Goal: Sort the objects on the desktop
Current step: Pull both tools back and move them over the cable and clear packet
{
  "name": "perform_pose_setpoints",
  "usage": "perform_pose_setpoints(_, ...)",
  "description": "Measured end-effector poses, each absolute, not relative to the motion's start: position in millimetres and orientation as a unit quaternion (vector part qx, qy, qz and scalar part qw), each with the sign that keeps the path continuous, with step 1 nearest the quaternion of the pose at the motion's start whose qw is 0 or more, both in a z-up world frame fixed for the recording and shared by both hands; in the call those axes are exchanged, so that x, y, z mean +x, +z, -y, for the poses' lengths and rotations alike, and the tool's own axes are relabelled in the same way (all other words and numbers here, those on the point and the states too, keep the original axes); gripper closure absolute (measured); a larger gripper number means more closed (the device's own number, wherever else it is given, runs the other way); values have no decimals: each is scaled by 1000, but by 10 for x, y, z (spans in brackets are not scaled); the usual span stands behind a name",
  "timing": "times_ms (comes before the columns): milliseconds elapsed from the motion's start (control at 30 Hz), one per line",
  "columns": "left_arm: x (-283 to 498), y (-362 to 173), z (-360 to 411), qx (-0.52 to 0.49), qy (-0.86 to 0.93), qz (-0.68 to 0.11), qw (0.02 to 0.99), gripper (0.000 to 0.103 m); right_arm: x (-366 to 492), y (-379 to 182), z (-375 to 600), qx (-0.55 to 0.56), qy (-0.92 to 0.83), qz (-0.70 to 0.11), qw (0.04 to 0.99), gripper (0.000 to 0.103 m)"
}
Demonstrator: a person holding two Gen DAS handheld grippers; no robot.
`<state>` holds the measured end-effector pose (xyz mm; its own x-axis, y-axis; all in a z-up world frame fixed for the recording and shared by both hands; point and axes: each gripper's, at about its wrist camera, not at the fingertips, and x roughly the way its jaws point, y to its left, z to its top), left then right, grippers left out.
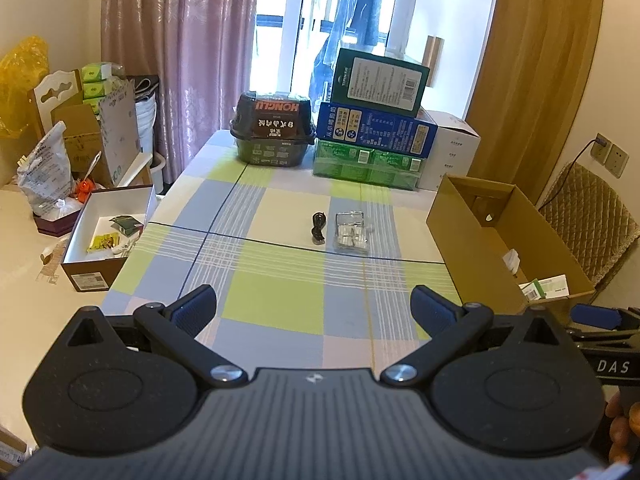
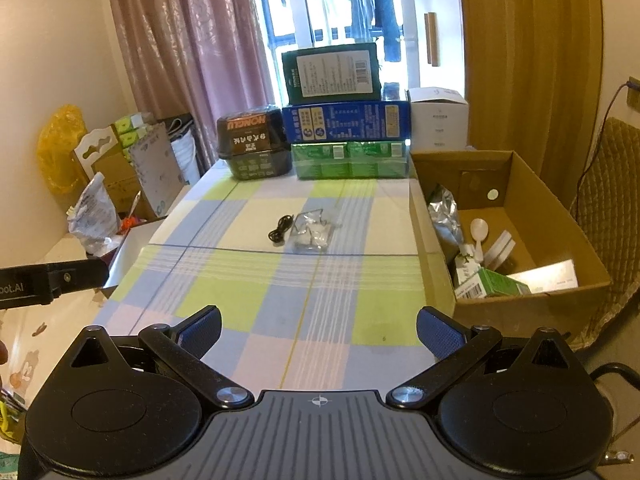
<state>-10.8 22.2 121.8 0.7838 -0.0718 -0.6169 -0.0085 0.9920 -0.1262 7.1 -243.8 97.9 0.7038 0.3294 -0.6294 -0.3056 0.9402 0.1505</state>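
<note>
We see a table (image 1: 280, 300) under a checked cloth. At its centre a black cable (image 1: 317, 229) lies just beside a clear packet (image 1: 352, 231). At twelve o'clock stand a dark bowl (image 1: 272, 130) and stacked boxes (image 1: 374, 136).

Daylight pours through a glass balcony door (image 1: 320, 20), flanked by a mauve curtain (image 1: 180, 60) and an ochre curtain (image 1: 540, 60). Cream walls (image 2: 52, 48). A quilted chair (image 1: 588, 208) stands beside the checked-cloth desk (image 1: 280, 292).

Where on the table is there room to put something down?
The near half of the checked cloth is bare, from the open grippers up to the black cable and clear packet. Bare strips flank those two. The far edge is crowded by the dark tub and stacked boxes.
</note>
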Motion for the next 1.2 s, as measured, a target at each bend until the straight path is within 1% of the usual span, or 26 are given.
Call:
perform_pose_setpoints(433,637,799,-387,-70,-24,-346,935,2,699,676,2209,20,188,-348,918,2)
perform_pose_setpoints(600,1066,575,-438,-59,-20,-360,931,2,1083,493,2094,21,186,-341,921,2)
perform_pose_setpoints(833,1681,257,-471,-55,-22,-356,932,2,1613,190,1941,16,179,-330,927,2)
perform_pose_setpoints(1067,2211,-74,-502,-53,-18,-352,934,2,2011,-187,1727,-31,177,-306,935,3)
perform_pose_setpoints(1100,2267,-112,-501,-49,-20,-349,935,2,2066,-241,1709,-33,179,-308,934,5)
perform_pose_setpoints(1133,2321,-150,-500,-43,-22,-348,936,2,2124,-284,1693,-33,183,-311,932,10)
perform_pose_setpoints(1200,2436,-231,-488,-28,-27,-347,937,2,2227,-348,1666,-33,188,-316,929,15)
